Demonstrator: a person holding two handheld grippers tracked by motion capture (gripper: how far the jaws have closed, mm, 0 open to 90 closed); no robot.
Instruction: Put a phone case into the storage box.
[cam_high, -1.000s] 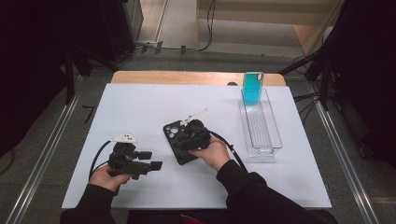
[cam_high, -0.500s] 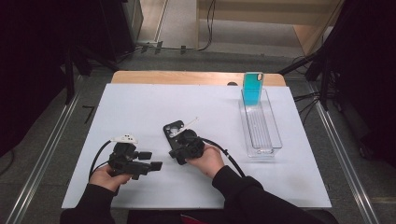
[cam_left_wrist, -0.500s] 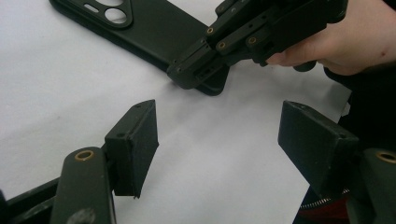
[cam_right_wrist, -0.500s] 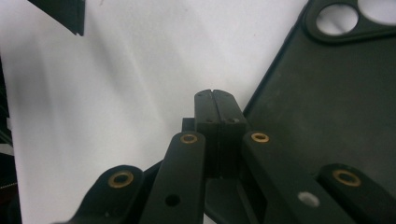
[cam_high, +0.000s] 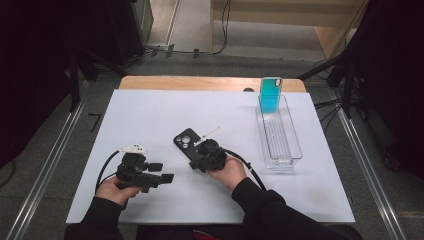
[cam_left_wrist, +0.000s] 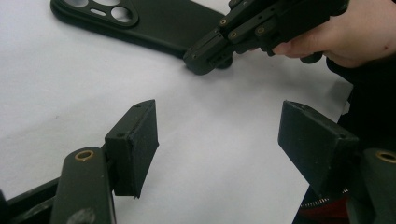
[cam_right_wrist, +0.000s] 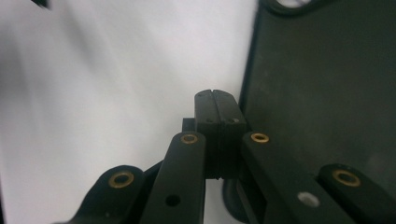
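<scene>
A black phone case (cam_high: 184, 140) lies flat on the white table top (cam_high: 150, 115), camera cutout towards the far side. My right gripper (cam_high: 196, 162) is low at the case's near end. In the right gripper view its pads (cam_right_wrist: 215, 108) are pressed together with nothing between them, right beside the edge of the case (cam_right_wrist: 327, 93). My left gripper (cam_high: 168, 178) rests near the front left with its jaws pointing right. The left gripper (cam_left_wrist: 219, 140) stands open and empty, looking at the right gripper (cam_left_wrist: 205, 63) and the case (cam_left_wrist: 154, 23).
A clear plastic tray (cam_high: 287, 150) lies at the right, with a teal phone case (cam_high: 271, 95) standing upright at its far end. A thin white stick (cam_high: 210, 133) lies just beyond the black case. A wooden strip (cam_high: 200, 83) runs along the table's far edge.
My right gripper has shifted slightly towards the near end of the black case. The left hand has stayed where it was.
</scene>
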